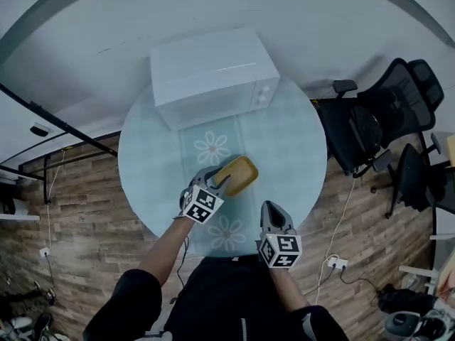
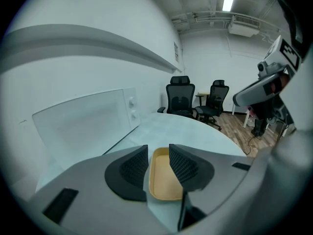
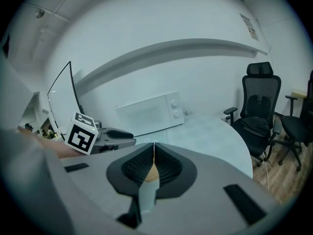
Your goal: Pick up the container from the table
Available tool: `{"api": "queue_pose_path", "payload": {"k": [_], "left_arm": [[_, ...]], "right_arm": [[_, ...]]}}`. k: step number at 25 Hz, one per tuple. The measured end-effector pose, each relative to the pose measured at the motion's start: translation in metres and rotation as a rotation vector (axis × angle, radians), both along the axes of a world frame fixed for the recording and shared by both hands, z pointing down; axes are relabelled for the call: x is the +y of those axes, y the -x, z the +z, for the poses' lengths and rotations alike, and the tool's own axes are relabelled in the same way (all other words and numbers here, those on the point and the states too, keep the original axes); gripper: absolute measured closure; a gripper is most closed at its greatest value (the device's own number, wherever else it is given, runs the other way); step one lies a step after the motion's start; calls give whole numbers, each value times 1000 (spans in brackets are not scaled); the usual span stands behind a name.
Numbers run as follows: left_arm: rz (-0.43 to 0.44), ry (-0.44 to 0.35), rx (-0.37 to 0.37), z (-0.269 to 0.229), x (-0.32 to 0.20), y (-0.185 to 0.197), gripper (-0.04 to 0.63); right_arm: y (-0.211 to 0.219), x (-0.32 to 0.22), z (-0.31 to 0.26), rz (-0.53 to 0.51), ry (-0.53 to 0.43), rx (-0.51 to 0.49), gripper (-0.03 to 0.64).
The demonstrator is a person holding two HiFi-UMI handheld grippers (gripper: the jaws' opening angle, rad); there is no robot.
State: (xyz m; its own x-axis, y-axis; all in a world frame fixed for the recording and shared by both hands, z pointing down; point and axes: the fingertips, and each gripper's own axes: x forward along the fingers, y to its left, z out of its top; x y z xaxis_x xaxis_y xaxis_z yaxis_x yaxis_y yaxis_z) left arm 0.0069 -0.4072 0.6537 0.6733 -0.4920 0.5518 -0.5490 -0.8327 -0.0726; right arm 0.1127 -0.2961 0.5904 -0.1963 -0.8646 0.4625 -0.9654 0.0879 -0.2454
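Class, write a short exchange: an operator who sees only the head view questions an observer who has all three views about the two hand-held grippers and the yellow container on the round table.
Operator: Is the left hand-held gripper open at the container?
Observer: Yes. Its own view shows the jaws apart, with the container in the gap and no pad pressing on it.
Operator: And the right hand-held gripper?
Observer: Its own view shows the jaws together, with nothing held.
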Motion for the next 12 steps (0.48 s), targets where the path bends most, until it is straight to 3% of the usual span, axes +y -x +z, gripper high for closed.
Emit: {"api": "queue_pose_path", "payload": {"k": [12], "left_arm": [[47, 90, -122, 61, -32, -20, 454]], "right_arm": [[-13, -14, 16, -33, 41, -7, 592]]}}
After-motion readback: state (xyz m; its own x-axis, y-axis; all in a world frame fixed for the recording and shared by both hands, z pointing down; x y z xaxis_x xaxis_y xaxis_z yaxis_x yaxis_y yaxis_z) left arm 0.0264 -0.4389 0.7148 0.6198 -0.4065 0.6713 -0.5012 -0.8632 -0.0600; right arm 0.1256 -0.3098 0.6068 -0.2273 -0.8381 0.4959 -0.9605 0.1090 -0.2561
